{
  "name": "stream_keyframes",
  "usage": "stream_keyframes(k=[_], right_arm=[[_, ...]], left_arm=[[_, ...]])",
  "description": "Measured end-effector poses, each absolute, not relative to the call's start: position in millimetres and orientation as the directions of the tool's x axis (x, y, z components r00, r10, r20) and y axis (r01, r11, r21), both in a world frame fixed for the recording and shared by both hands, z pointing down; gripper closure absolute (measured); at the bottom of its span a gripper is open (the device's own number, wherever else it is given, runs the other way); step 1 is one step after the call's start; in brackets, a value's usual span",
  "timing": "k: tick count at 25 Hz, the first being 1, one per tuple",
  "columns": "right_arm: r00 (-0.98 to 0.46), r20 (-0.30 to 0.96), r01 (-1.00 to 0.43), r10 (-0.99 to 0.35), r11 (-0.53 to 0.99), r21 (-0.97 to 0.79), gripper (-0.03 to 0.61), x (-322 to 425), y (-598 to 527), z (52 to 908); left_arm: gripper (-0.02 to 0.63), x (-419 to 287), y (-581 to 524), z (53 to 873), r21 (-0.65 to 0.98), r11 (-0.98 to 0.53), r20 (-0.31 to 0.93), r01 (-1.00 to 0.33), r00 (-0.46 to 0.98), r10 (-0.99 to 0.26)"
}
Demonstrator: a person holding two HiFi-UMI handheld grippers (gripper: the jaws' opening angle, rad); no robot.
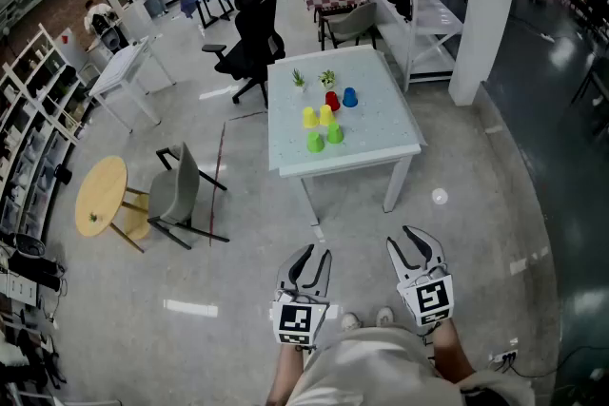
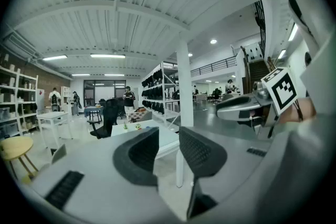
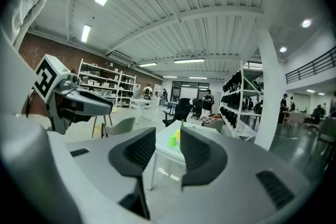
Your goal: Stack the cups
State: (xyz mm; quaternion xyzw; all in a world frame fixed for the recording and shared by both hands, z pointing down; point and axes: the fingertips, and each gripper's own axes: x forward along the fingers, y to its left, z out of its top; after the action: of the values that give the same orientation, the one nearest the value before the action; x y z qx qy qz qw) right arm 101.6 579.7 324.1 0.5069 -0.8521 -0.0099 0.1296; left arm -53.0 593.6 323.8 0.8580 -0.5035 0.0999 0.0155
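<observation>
Head view: grey polished concrete floor (image 1: 476,204) in a big open workroom, with a white pillar (image 1: 481,5) on the right and shelving (image 1: 33,109) along the left wall. One square pale tabletop (image 1: 381,124) on white legs stands well ahead of the person. Six cups sit on it, left of its middle, each standing singly: two yellow cups (image 1: 317,116) touching side by side, two green cups (image 1: 324,139) closest to the near edge, one red cup (image 1: 332,100) and one blue cup (image 1: 349,97) just beyond the yellows. Two small potted plants (image 1: 312,79) stand by the far edge. One black office chair (image 1: 249,43) is past the tabletop's far left corner, one grey chair (image 1: 181,190) and one round wooden table (image 1: 100,195) off to the left. Left tool (image 1: 317,254) and right tool (image 1: 407,241) are both held low in front of the person, well short of the tabletop's near edge and pointing toward it. Left gripper view: jaws narrowly apart, nothing between them. Right gripper view: jaws also narrowly apart, empty, with the cups seen far off through the gap
</observation>
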Motion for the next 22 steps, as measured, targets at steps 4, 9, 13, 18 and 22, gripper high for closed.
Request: stream_keyframes(k=[4,9,13,18,22], right_arm=[[-0.445,0.172,-0.871,-0.879,0.470,0.146,0.437,98.9,582.2,320.5],[-0.448,0.192,-0.867,-0.873,0.477,0.144,0.437,87.8,582.2,322.5],[-0.460,0.195,-0.859,-0.866,0.489,0.148,0.437,79.5,575.6,323.3],[-0.481,0.191,-0.843,-0.856,0.511,0.168,0.439,71.3,554.9,322.3],[-0.494,0.192,-0.838,-0.848,0.523,0.157,0.440,73.3,531.6,327.6]], left_arm=[[0.494,-49.5,600.9,323.1,-0.080,-0.508,0.177,-0.858,0.489,-0.854],[0.502,-52.7,593.6,324.0,-0.070,-0.514,0.169,-0.855,0.498,-0.851],[0.508,-53.3,585.0,324.0,-0.068,-0.521,0.163,-0.851,0.506,-0.847],[0.514,-55.8,559.8,322.9,-0.082,-0.513,0.161,-0.855,0.496,-0.853],[0.517,-54.1,536.8,326.9,-0.082,-0.497,0.165,-0.864,0.480,-0.861]])
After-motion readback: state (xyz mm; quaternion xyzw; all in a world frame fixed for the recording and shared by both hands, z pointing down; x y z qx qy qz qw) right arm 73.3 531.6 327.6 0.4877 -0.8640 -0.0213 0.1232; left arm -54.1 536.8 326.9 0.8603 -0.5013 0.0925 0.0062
